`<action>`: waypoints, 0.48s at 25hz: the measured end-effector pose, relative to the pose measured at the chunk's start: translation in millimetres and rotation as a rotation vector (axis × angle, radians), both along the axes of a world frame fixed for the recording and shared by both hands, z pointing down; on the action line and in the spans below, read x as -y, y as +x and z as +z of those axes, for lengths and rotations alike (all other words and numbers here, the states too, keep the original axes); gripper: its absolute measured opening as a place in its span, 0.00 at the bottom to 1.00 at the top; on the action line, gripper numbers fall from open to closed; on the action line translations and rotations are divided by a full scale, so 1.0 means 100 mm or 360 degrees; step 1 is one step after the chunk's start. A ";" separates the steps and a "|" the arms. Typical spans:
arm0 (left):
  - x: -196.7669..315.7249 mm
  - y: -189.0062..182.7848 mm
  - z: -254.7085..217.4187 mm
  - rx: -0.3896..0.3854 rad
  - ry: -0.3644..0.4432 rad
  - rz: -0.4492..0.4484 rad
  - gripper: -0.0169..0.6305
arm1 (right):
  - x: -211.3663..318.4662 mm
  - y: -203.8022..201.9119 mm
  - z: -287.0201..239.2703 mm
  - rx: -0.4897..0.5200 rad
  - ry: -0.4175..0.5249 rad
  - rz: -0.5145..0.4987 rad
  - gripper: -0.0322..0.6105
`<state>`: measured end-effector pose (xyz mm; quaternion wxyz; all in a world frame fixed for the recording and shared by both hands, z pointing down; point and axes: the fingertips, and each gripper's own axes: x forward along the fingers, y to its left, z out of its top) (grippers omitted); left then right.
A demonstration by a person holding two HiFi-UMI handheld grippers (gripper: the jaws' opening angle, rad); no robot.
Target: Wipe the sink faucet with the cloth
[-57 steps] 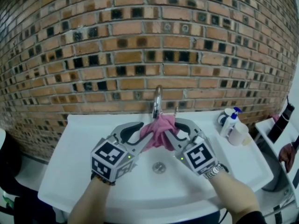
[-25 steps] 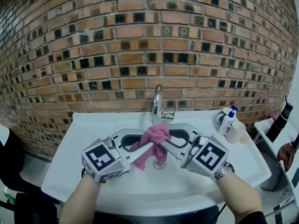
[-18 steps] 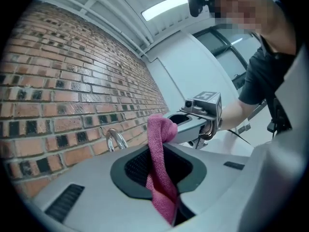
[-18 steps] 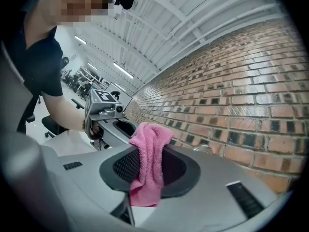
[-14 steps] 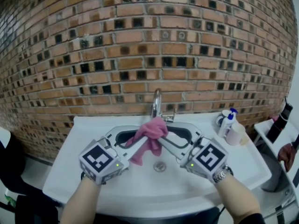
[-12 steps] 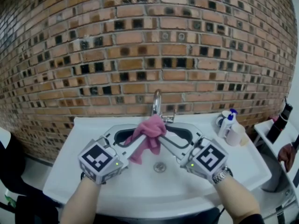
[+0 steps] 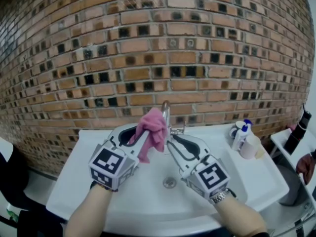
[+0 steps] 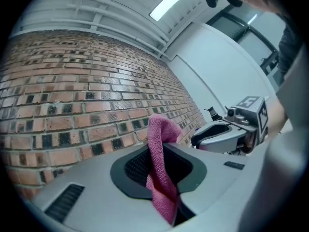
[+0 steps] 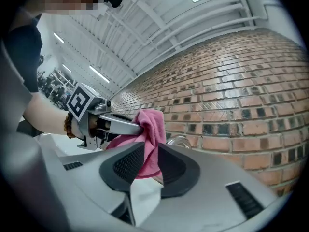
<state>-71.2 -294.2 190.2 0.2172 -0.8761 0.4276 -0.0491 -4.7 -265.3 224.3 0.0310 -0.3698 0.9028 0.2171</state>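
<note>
A pink cloth hangs from my left gripper, which is shut on it and holds it up against the left side of the chrome faucet. In the left gripper view the cloth is pinched between the pads and folds over the tips. My right gripper sits lower, just right of the cloth, in front of the faucet base. Its jaws stand apart and are closing with nothing pressed between them. In the right gripper view the cloth hangs just beyond the gap, with the faucet behind it.
The white sink has its drain below my hands. A brick wall rises right behind the faucet. A blue-pump soap bottle and a white cup stand on the sink's right rim. A dark bottle stands at far right.
My left gripper has lifted the cloth up to the faucet's top. My right gripper has let go of the cloth, opened its jaws and dropped lower to the right.
</note>
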 end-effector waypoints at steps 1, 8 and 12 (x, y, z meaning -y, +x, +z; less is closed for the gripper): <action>0.03 0.02 -0.01 -0.0005 0.0001 -0.0009 0.13 | 0.01 0.00 0.01 0.0011 0.0006 0.0012 0.20; 0.32 0.11 -0.05 -0.0046 -0.0029 -0.0066 0.13 | 0.04 -0.03 0.08 0.0050 -0.0011 0.0021 0.17; 0.49 0.17 -0.07 -0.0046 -0.0030 -0.0102 0.13 | 0.04 -0.02 0.10 0.0065 -0.0020 0.0025 0.16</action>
